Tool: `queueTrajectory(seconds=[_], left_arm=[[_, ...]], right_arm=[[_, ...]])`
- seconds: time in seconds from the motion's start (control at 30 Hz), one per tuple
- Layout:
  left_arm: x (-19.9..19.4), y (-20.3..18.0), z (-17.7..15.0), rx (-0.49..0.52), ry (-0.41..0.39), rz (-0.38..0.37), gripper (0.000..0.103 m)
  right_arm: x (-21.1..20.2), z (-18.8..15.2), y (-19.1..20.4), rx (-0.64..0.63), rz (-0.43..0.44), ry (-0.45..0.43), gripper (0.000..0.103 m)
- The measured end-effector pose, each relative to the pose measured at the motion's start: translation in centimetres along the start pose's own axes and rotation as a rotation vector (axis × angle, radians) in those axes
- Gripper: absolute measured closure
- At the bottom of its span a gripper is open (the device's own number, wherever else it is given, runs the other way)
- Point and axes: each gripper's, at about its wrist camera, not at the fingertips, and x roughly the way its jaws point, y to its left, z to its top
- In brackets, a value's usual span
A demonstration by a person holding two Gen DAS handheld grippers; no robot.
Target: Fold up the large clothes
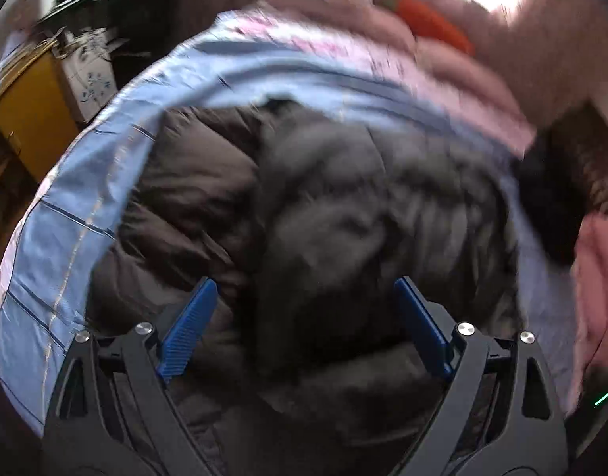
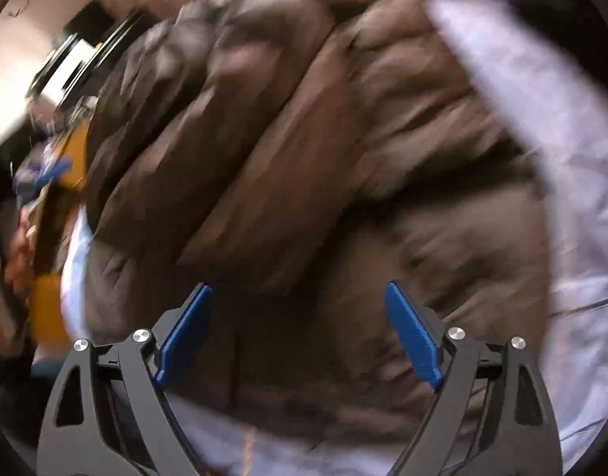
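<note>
Both views are blurred. In the left wrist view, a dark brown quilted puffer jacket (image 1: 304, 206) fills the centre of the frame, lying bunched on a light blue checked bedsheet (image 1: 66, 214) that curves around it on the left and top. The left tongs (image 1: 306, 289) sit at the bottom centre, their blue ribbed pads (image 1: 189, 329) spread wide apart with nothing between them but the jacket beneath. A pink fluffy blanket (image 1: 443, 67) lies along the upper right, with a blurred orange-red object (image 1: 435, 23) resting on it. A yellow box-like shape (image 1: 30, 115) shows at the left edge.

In the right wrist view, the same jacket (image 2: 304, 150) takes up most of the frame, its padded ribs running diagonally from lower left to upper right, with pale sheet (image 2: 574, 206) showing along the right and bottom. The right tongs (image 2: 298, 289) at the bottom centre are also spread apart and empty, hovering over the jacket's lower part.
</note>
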Motion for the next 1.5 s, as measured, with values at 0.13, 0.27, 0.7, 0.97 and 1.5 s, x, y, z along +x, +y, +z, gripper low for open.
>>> queueTrajectory(seconds=[0.13,0.27,0.7,0.97,1.5], left_arm=[[1.1,-0.8,-0.5,0.02,0.027,-0.01,0.012],[2.0,-0.9,-1.4,0.032,0.096,0.007,0.012],[9.2,-0.4,-5.1,0.076,0.293,0.121,0.003],[2.4,0.4,-3.0,0.029,0.141,0.014,0.004],[8.4,-0.2,-6.4,0.072,0.303,0.115,0.002]], right_arm=[[-5.0,2.1,0.2,0.052,-0.03,-0.313,0.064],[-4.2,4.8,4.8,-0.074,0.076,-0.303,0.077],[8.6,4.6,7.9,-0.181,-0.019,-0.036,0.079],[2.9,4.3,7.3,-0.178,0.072,-0.086,0.077],[5.4,5.0,6.5,-0.091,0.184,-0.013,0.053]])
